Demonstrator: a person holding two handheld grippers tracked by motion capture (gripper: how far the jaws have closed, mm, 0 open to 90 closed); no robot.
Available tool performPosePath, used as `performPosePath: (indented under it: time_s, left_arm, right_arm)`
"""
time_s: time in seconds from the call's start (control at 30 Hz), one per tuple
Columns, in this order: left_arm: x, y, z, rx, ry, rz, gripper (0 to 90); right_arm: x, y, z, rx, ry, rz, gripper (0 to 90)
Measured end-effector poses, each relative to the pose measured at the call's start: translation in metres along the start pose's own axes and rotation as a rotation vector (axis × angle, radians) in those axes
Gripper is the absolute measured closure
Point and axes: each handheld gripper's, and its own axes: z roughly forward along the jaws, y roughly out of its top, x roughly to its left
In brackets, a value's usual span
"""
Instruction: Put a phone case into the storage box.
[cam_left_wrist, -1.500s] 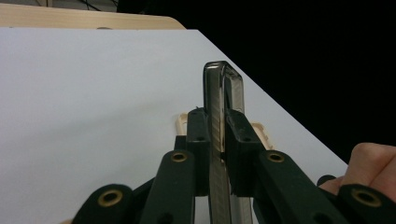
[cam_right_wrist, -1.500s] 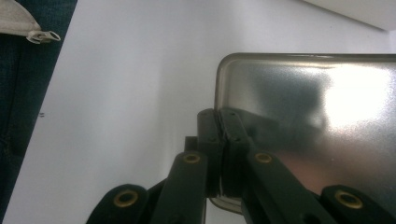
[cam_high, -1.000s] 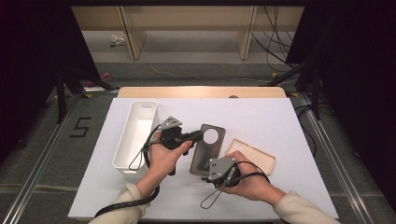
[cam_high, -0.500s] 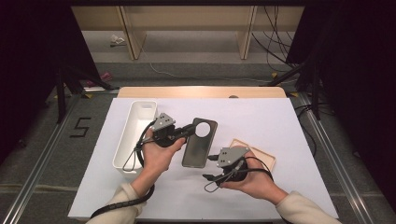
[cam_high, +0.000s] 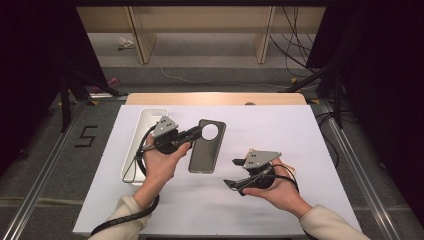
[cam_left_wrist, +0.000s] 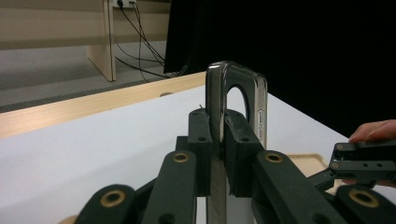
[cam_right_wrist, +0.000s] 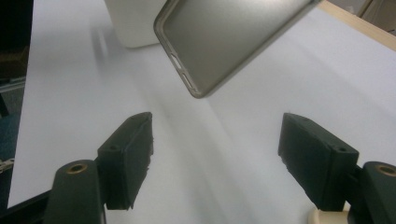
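Note:
A dark grey phone case (cam_high: 206, 147) with a round camera hole hangs over the white table (cam_high: 300, 130). My left gripper (cam_high: 195, 134) is shut on its upper edge beside the hole. In the left gripper view the case (cam_left_wrist: 215, 88) stands on edge between the pads of my left gripper (cam_left_wrist: 218, 135). My right gripper (cam_high: 231, 173) lies right of the case, apart from it. Its jaws have just been opening and nothing is between them. In the right gripper view the case's lower corner (cam_right_wrist: 224, 37) floats beyond the spread fingers of my right gripper (cam_right_wrist: 215, 154).
A long white bin (cam_high: 145, 120) stands at the table's left, behind my left hand. A small pale wooden tray (cam_high: 289, 169) lies under my right hand. My right gripper (cam_left_wrist: 369, 161) also shows at the right edge of the left gripper view.
My right gripper has let go of the case's lower end, spread its jaws and drawn off to the right. My left gripper has carried the case a little left and up.

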Motion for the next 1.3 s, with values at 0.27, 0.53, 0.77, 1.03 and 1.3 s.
performPosePath:
  time_s: [0.27, 0.53, 0.77, 1.03, 1.3]
  left_arm:
    - [0.003, 0.007, -0.007, -0.014, 0.014, 0.023, 81.8]
    - [0.007, 0.013, -0.014, -0.034, 0.027, 0.019, 81.8]
    - [0.012, 0.02, -0.021, -0.051, 0.036, 0.014, 81.8]
    - [0.018, 0.026, -0.029, -0.07, 0.054, 0.015, 81.8]
    - [0.024, 0.03, -0.035, -0.078, 0.067, 0.015, 81.8]
  right_arm:
    - [-0.007, -0.003, -0.007, -0.025, -0.03, 0.036, 25.3]
    - [-0.015, -0.007, -0.012, -0.048, -0.059, 0.07, 24.7]
    - [-0.022, -0.009, -0.016, -0.061, -0.08, 0.101, 23.9]
    - [-0.026, -0.011, -0.019, -0.069, -0.099, 0.113, 22.6]
    - [-0.027, -0.012, -0.021, -0.07, -0.107, 0.119, 21.9]
